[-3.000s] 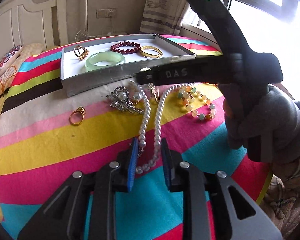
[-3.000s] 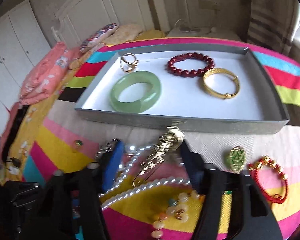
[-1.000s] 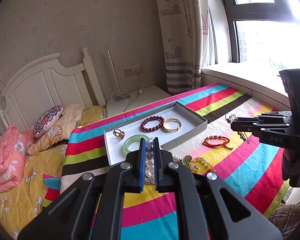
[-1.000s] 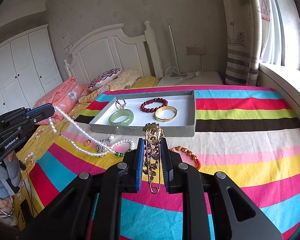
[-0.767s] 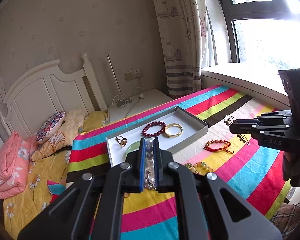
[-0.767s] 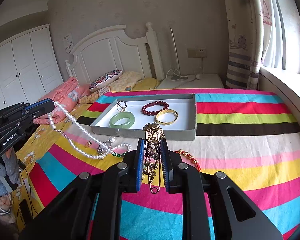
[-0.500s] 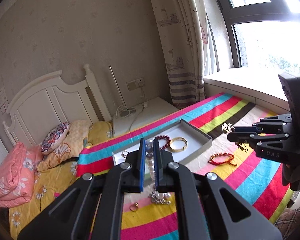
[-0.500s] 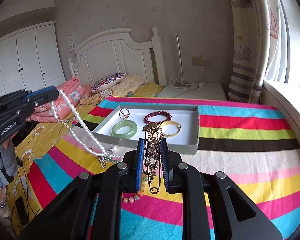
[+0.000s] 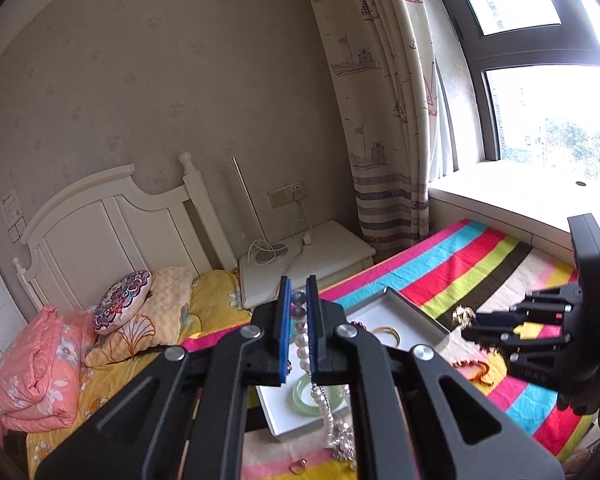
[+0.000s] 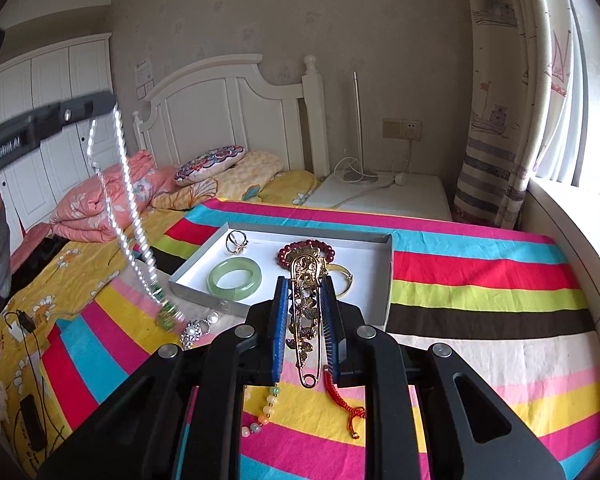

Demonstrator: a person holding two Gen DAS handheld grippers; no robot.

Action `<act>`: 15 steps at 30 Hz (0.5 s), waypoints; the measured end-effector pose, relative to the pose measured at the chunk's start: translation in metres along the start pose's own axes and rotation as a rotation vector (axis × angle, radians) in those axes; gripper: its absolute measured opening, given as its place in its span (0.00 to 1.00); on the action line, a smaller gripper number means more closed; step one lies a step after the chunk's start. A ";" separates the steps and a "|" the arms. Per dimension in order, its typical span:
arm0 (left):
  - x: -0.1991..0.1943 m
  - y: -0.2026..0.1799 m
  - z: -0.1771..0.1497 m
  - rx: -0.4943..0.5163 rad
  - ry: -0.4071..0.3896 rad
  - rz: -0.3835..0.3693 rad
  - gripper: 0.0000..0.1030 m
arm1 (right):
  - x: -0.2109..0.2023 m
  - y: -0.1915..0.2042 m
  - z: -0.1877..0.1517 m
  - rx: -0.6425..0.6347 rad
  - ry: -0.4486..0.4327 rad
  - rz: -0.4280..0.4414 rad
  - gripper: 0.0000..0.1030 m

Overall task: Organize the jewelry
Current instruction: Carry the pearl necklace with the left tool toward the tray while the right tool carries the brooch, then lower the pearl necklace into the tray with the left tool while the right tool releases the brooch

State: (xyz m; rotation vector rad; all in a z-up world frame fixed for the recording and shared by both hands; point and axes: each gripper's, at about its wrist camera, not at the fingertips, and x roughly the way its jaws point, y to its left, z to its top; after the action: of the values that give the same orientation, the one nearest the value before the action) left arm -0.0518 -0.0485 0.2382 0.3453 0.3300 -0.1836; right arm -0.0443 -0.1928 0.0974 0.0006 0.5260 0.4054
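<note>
- Striped bedcover (image 10: 480, 276) carries the grey tray (image 10: 387, 276) at the right-wrist view's 12 o'clock.
- Pearl necklace (image 9: 302, 342) hangs pinched in the left gripper (image 9: 299, 334), lifted higher than a second ago, its lower end now clear of the bedcover.
- Gold brooch (image 10: 306, 300) stays clamped in the right gripper (image 10: 305, 334), above the tray's near edge.
- Jade bangle (image 10: 235, 279) lies inside the tray, at 10 o'clock of the brooch.

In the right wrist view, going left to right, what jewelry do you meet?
Hanging pearl necklace → silver brooch on the cloth → green jade bangle in the tray → gold pin brooch in the right claw → red cord bracelet.
</note>
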 end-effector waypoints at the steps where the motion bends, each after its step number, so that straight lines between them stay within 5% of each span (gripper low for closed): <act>1: 0.006 0.001 0.006 -0.002 0.000 0.003 0.06 | 0.004 0.000 0.002 -0.003 0.007 0.000 0.18; 15: 0.101 0.003 0.041 -0.066 0.048 0.003 0.06 | 0.089 -0.019 0.021 0.040 0.144 -0.015 0.18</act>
State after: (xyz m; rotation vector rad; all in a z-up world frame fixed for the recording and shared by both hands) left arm 0.0544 -0.0729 0.2408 0.2857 0.3822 -0.1608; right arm 0.0431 -0.1748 0.0700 0.0061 0.6761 0.3819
